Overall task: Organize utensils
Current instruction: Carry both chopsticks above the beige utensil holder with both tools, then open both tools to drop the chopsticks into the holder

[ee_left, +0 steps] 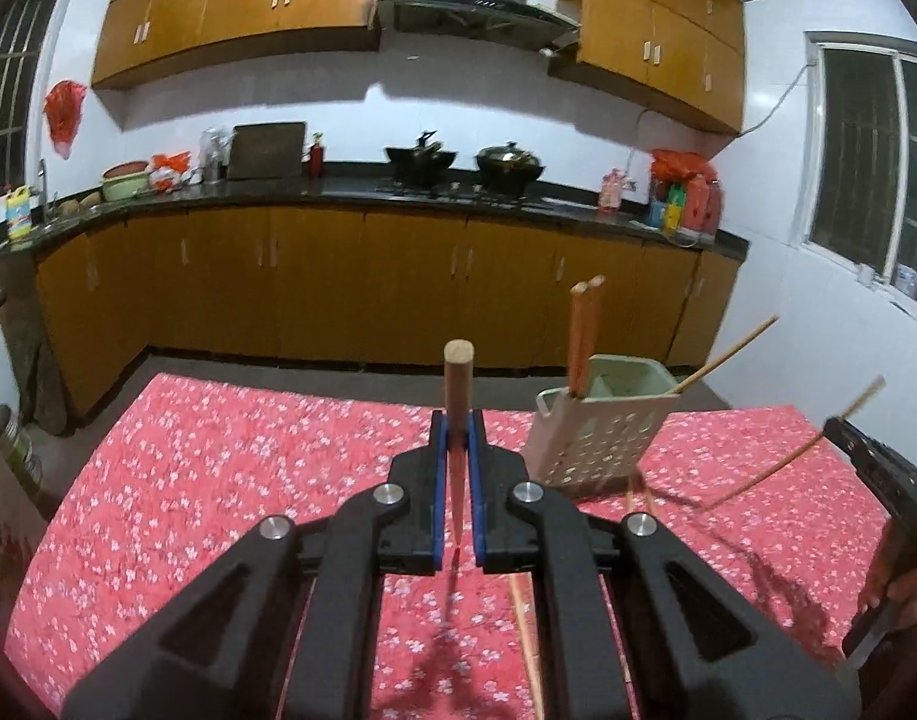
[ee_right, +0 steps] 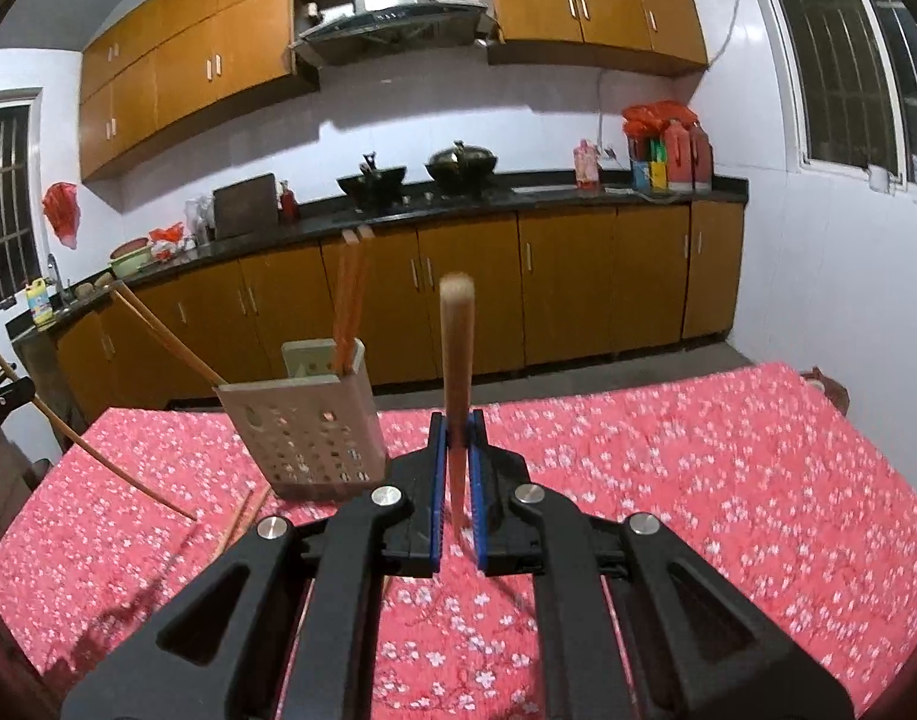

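Observation:
My left gripper (ee_left: 457, 429) is shut on a wooden chopstick (ee_left: 458, 384) that points away from me, above the red floral table (ee_left: 218, 480). My right gripper (ee_right: 457, 427) is shut on another wooden chopstick (ee_right: 456, 348); that chopstick also shows as a thin stick at the right of the left wrist view (ee_left: 776, 471). A pale perforated utensil holder (ee_left: 596, 426) stands on the table right of the left gripper, and left of the right gripper (ee_right: 305, 426). It holds a pair of orange-brown chopsticks (ee_left: 581, 336) and one thin stick (ee_left: 728, 354).
Loose chopsticks lie on the cloth by the holder's base (ee_right: 242, 519) and under the left gripper (ee_left: 527, 642). Beyond the table's far edge are wooden cabinets (ee_left: 362, 276) and a counter with pots (ee_left: 509, 165). The other gripper's black body shows at the right edge (ee_left: 878, 462).

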A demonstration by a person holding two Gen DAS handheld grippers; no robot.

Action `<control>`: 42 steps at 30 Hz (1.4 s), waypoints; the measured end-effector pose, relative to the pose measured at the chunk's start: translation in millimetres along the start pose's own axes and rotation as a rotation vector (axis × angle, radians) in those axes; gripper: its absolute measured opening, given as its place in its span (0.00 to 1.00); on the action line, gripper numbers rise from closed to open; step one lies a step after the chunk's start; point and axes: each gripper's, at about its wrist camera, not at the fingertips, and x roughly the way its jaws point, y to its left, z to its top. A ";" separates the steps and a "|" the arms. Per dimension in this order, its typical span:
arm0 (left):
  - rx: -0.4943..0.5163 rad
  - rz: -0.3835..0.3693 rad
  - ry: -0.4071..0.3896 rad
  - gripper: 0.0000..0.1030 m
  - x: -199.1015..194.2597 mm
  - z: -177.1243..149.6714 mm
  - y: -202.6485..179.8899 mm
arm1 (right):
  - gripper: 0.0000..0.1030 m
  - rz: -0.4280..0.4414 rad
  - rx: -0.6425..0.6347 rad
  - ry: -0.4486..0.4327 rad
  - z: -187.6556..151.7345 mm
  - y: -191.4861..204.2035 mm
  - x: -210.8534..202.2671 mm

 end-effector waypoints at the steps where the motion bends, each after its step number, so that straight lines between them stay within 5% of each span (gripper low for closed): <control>1: 0.004 -0.012 -0.006 0.07 -2.7 3.9 -2.0 | 0.08 0.015 0.001 -0.011 7.5 1.5 -3.8; 11: 0.037 -0.166 -0.111 0.07 -28.4 51.4 -47.4 | 0.08 0.156 0.049 -0.182 69.0 22.5 -32.9; 20: 0.006 -0.177 -0.220 0.07 -17.6 92.3 -73.9 | 0.08 0.149 0.059 -0.362 99.4 51.1 -13.7; 33: -0.002 -0.147 -0.175 0.07 48.8 86.4 -76.8 | 0.08 0.120 0.060 -0.237 80.0 65.6 57.4; 42: -0.035 -0.151 -0.097 0.13 71.3 69.4 -68.7 | 0.11 0.150 0.068 -0.150 64.7 64.3 66.6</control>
